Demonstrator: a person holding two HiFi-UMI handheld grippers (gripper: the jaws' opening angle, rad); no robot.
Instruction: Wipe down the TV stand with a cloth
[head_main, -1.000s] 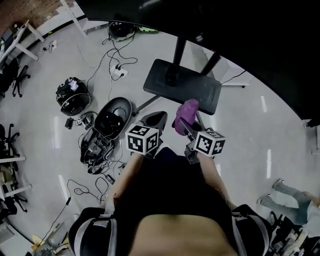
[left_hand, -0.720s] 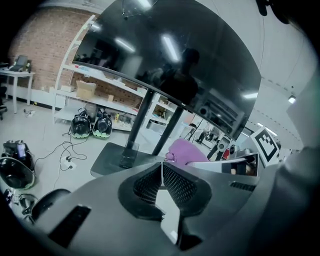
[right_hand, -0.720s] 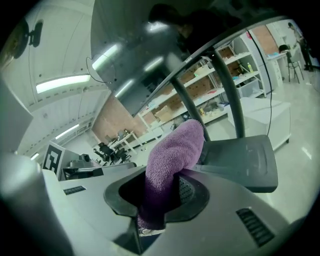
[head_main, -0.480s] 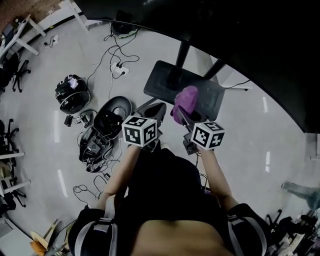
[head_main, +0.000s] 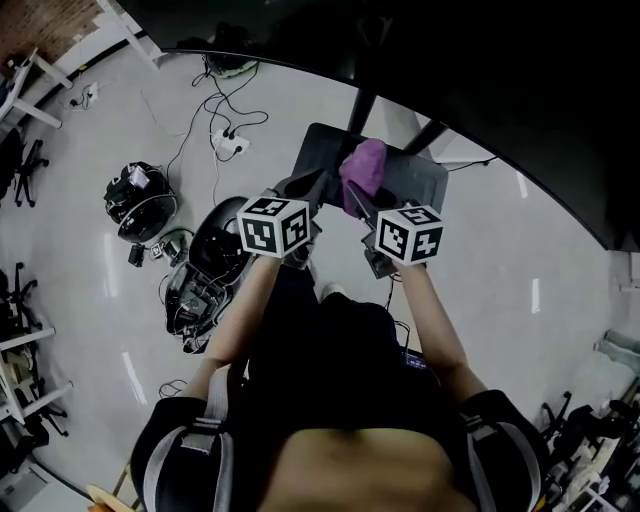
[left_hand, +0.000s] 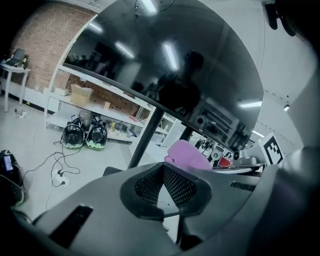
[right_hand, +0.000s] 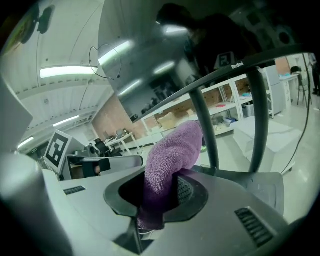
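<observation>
The TV stand's dark base plate (head_main: 410, 178) lies on the pale floor, and its two slanted posts (head_main: 362, 105) rise to the big dark screen (head_main: 450, 60). My right gripper (head_main: 352, 192) is shut on a purple cloth (head_main: 362, 165), which hangs over the plate's near left part. In the right gripper view the cloth (right_hand: 170, 155) sticks up between the jaws, in front of the posts (right_hand: 205, 130). My left gripper (head_main: 305, 186) is just left of the cloth, shut with nothing in it. The left gripper view shows the cloth (left_hand: 187, 155) and one post (left_hand: 147, 135).
On the floor to the left lie a helmet (head_main: 140, 195), an open black case (head_main: 215, 245), tangled cables and a white power strip (head_main: 228, 143). White desk legs (head_main: 30, 95) stand at the far left. Shelving with boxes (left_hand: 90, 100) lines the brick wall.
Both grippers have moved forward towards the stand. The purple cloth, earlier short of the base plate, now hangs over its near left part.
</observation>
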